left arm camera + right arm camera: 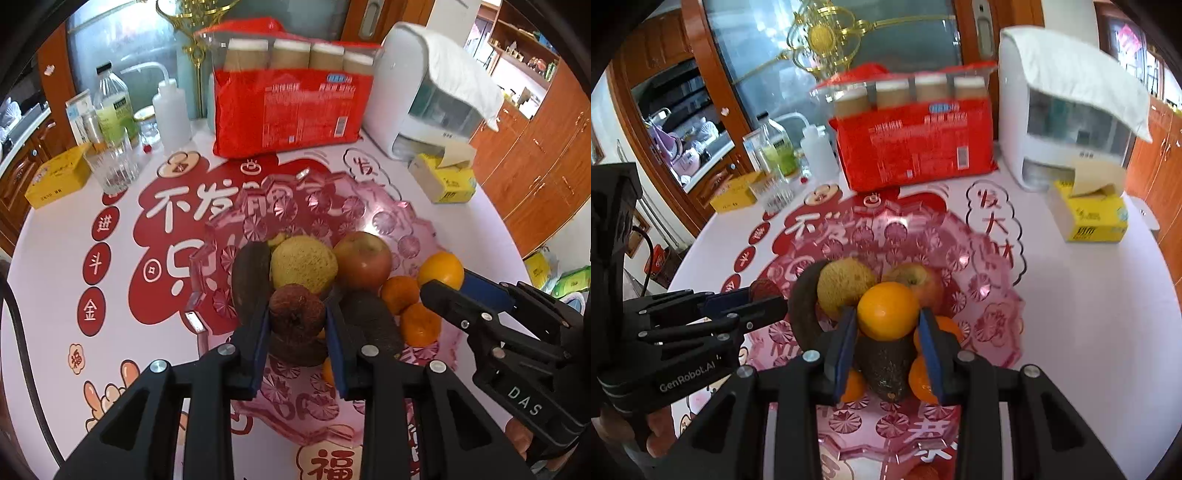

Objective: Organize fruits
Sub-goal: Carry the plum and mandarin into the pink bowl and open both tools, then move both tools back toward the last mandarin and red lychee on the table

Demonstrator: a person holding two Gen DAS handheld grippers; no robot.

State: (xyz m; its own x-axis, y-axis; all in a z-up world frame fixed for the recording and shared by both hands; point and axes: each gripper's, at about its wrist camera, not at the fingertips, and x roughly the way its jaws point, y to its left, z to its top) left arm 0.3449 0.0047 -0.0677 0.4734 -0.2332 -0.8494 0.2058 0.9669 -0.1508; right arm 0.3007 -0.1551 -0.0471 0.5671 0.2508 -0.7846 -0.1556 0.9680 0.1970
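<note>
A pink glass fruit plate [373, 210] [982, 258] stands on the round table. It holds a yellow-green pear [304, 264] [842, 284], a red apple [364, 258] [927, 282], a blackened banana [249, 277] [803, 310], a dark avocado [373, 317] [884, 363] and small tangerines [400, 293] [921, 380]. My left gripper [297, 325] is shut on a wrinkled brown fruit [297, 314] [764, 290] above the plate's near side. My right gripper [888, 332] is shut on an orange [888, 310] [441, 269] above the plate.
Behind the plate stand a red pack of paper cups [291, 107] [916, 144], a white appliance under a cloth [424, 96] [1063, 122] and a yellow tissue box [443, 181] [1089, 214]. At back left are bottles [112, 107], a glass [112, 166] and a yellow box [59, 177].
</note>
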